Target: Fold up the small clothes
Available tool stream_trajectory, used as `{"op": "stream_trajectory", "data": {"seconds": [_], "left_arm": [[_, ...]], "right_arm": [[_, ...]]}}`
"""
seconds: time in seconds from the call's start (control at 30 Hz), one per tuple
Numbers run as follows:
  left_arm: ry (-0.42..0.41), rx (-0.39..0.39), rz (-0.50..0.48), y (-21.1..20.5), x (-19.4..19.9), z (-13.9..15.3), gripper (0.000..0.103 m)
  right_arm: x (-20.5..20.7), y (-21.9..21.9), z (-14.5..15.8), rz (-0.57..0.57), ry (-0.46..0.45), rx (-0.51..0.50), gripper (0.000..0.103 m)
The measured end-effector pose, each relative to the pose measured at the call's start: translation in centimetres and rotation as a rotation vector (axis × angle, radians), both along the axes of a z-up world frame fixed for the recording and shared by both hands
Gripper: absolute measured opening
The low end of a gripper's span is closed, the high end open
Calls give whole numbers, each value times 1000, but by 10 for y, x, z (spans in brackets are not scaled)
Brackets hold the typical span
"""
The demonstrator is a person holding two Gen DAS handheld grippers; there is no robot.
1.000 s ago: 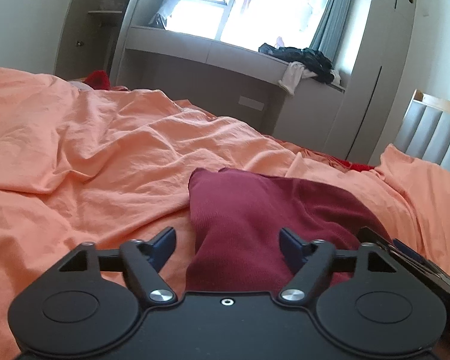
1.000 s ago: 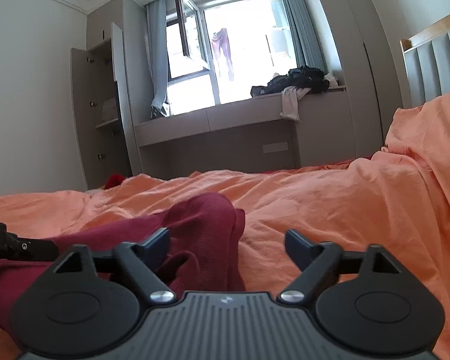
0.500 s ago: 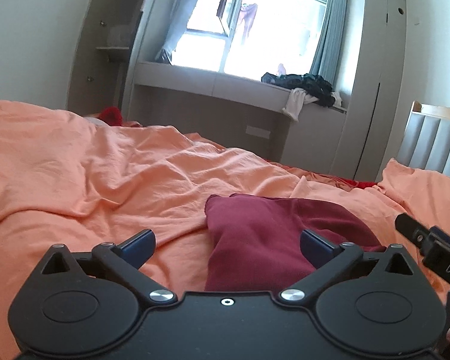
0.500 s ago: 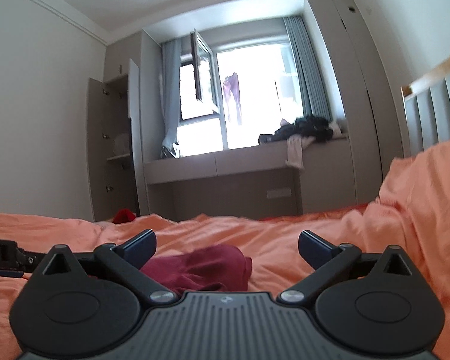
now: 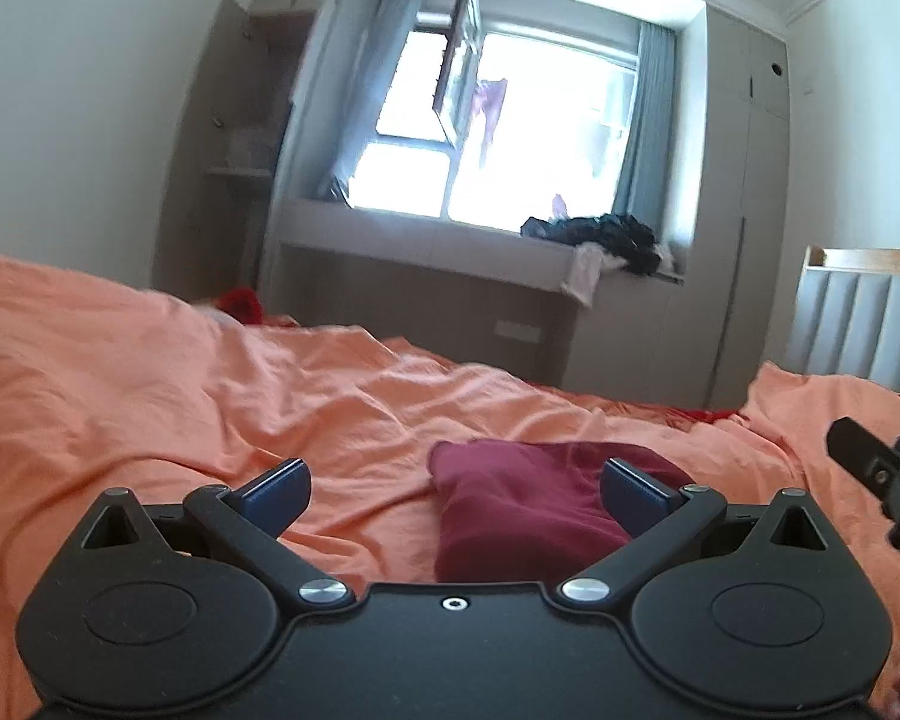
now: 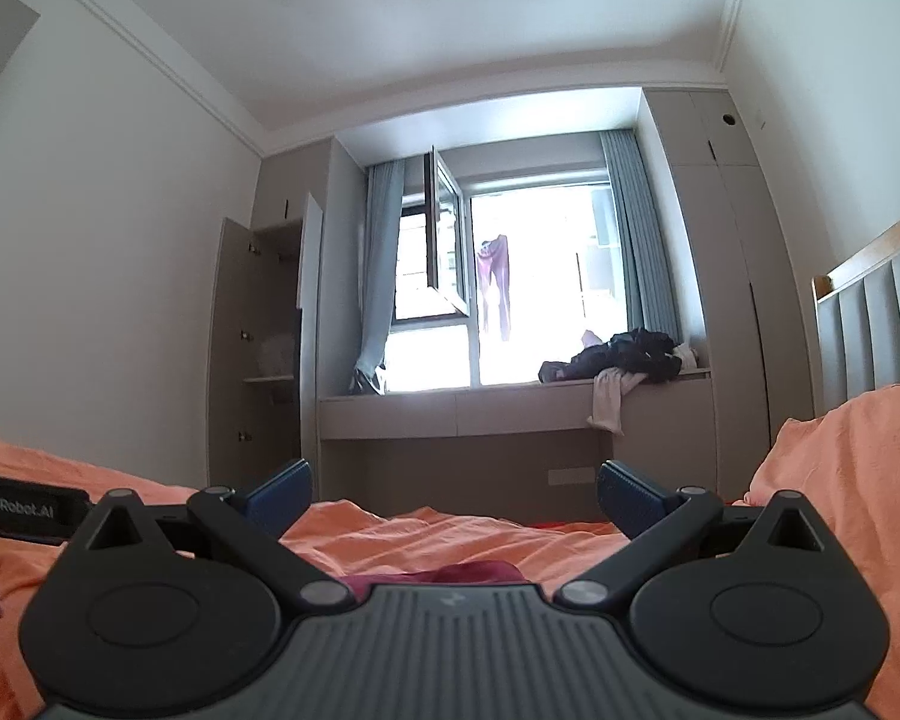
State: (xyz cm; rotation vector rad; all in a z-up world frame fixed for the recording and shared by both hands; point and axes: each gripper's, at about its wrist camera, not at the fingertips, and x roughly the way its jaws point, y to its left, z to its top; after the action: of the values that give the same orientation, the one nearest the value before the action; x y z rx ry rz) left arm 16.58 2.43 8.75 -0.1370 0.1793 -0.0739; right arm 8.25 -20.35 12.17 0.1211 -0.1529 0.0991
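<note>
The left gripper (image 5: 456, 495) stands wide open and empty above the orange bedsheet (image 5: 150, 396); the right gripper (image 6: 453, 498) likewise. The dark red garment (image 5: 528, 510) lies bunched just ahead. It looks soft, light and limp, best pinched at an edge or corner.

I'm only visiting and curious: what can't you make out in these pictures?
- Dark red garment: its near end lies behind the left tongs; in the right wrist view only a sliver clears the right tongs.
- Clothes pile on the window ledge: too small to identify.
</note>
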Motion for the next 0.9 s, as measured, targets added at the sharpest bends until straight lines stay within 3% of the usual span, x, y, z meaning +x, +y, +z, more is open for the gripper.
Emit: {"op": "stream_trajectory", "data": {"seconds": [0.2,0.47,0.77,0.9], "left_arm": [[-30,-26,11,2,-47,2,102],[-32,39,50,5,-88,4,102],[24,115,10,1,-106,-15,103],[54,83,-6,-2,-101,-33,103]], "right_arm": [[-35,-1,4,1,-16,14,103],[-73,-7,2,-21,-7,24,103],[-102,-12,-14,-55,42,14,103],[-109,-10,-31,-93,75,-28,103]]}}
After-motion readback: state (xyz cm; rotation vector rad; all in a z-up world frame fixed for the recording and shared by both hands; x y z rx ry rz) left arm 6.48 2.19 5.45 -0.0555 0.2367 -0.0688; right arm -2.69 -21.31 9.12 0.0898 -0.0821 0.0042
